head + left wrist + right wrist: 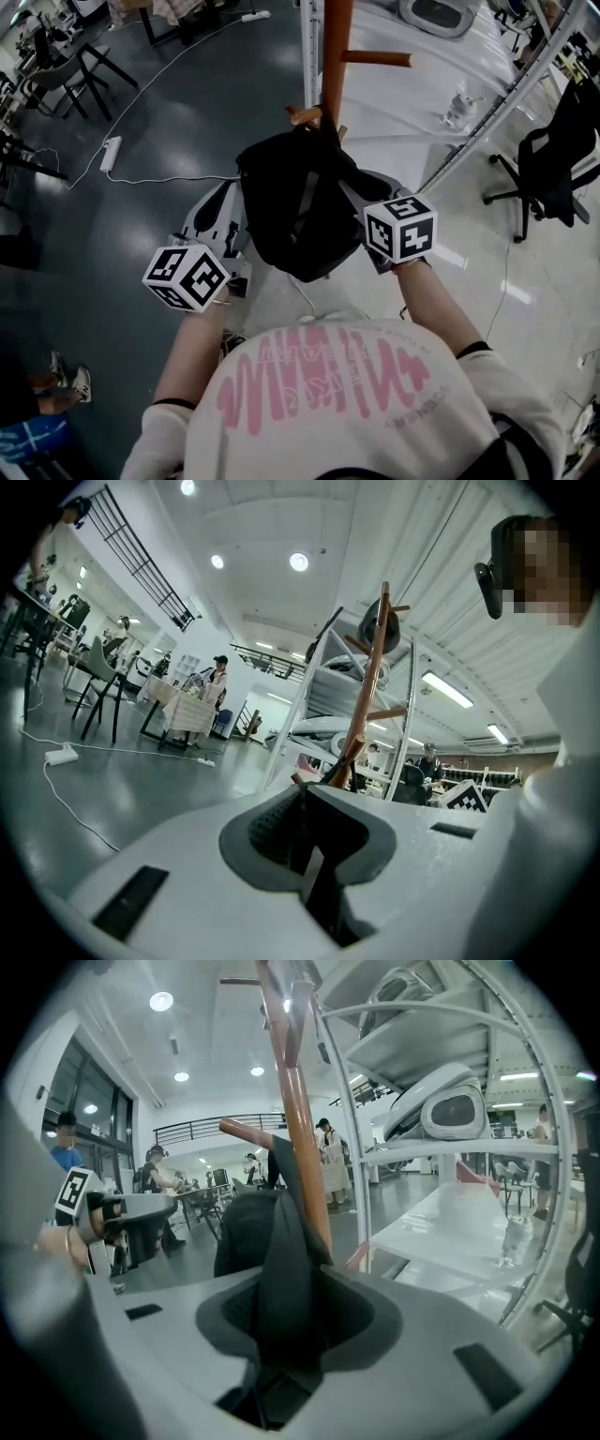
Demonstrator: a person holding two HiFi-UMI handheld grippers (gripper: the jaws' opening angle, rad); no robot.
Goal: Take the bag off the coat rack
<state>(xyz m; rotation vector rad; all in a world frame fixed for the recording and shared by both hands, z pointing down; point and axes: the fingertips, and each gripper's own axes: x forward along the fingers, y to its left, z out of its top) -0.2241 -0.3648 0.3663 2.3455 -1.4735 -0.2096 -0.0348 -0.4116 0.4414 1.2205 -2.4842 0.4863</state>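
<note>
A black bag hangs from a peg of the wooden coat rack, against its pole. My right gripper is at the bag's right side. In the right gripper view a black strap of the bag runs up between the jaws of that gripper, which is shut on it; the bag's body and the pole are just behind. My left gripper is beside the bag's left edge. In its own view the left gripper is shut with nothing seen in it, and the rack stands ahead.
A white metal shelf frame stands right behind the rack, with white machines on its shelves. A black office chair is at the right. A power strip with its cable lies on the dark floor at left, near chairs.
</note>
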